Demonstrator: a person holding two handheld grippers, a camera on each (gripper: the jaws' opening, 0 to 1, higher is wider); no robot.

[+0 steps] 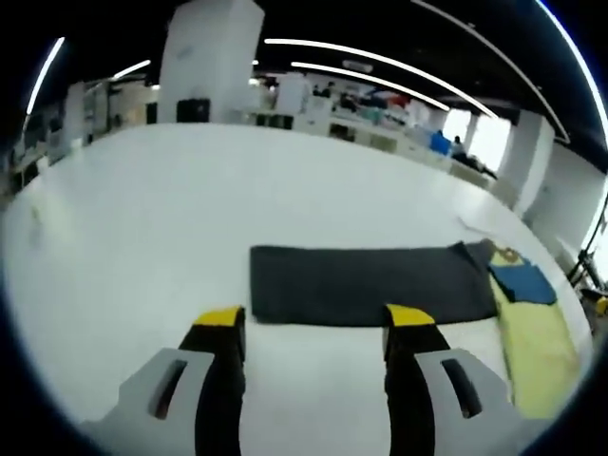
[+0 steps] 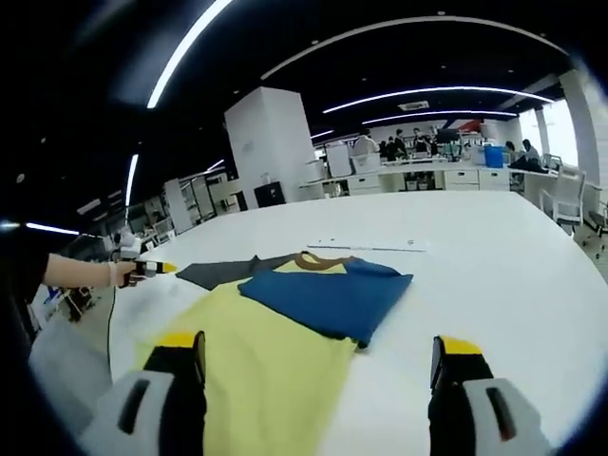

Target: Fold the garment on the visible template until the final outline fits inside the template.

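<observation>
– Where's the garment?
– I see the shirt (image 2: 285,351) flat on the desk (image 2: 494,266), blue sleeve (image 2: 332,296) folded over, partly on the dark template (image 1: 366,283)

– Tongs?
– My left tongs (image 1: 315,328) and right tongs (image 2: 321,353) both gape, holding nothing

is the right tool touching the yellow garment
Apart. In the right gripper view the right tool is open above the yellow garment, its jaws holding nothing.
</observation>
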